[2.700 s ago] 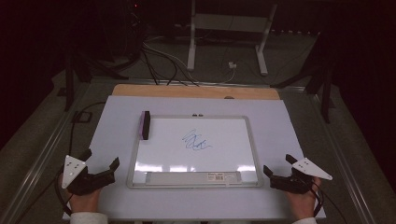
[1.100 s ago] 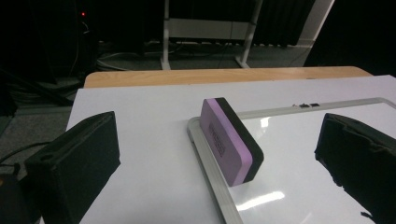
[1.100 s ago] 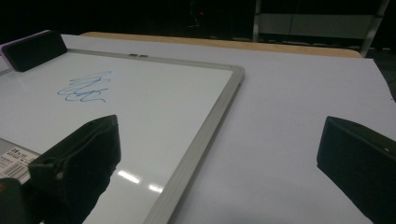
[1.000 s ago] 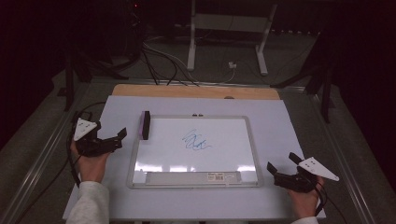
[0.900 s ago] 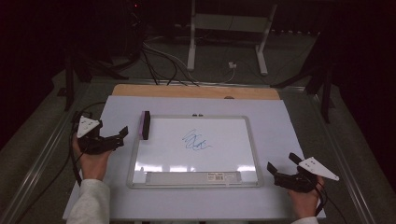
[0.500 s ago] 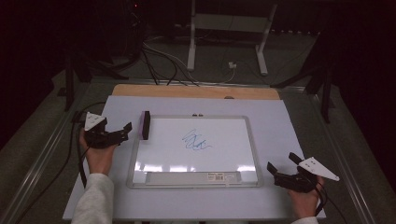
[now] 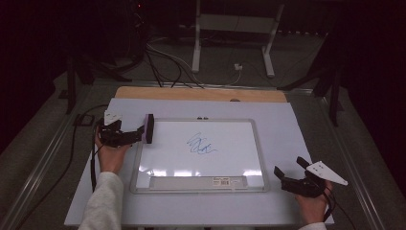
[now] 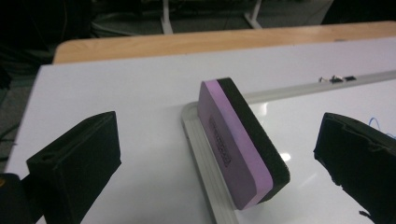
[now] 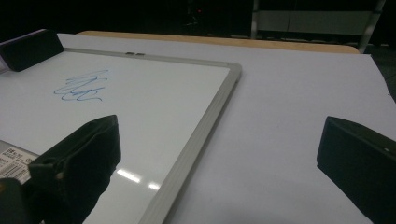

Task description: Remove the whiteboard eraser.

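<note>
Standing on its long edge across the whiteboard's [image 7: 201, 188] ribbed metal frame at ten o'clock, the foam eraser [image 8: 240, 144], purple-backed with black felt, sits between the left gripper's [image 8: 219, 158] wide jaws, untouched; the right gripper [image 9: 219, 158] gapes wide at four o'clock; the blue scribble [image 7: 200, 145] is illegible.

High view: overhead, facing forward-down, far. Left gripper view: low, close on eraser [image 8: 240, 144] at whiteboard [image 7: 201, 153] corner. Right gripper view: low, facing across the whiteboard; both share its scribble [image 9: 79, 86].
</note>
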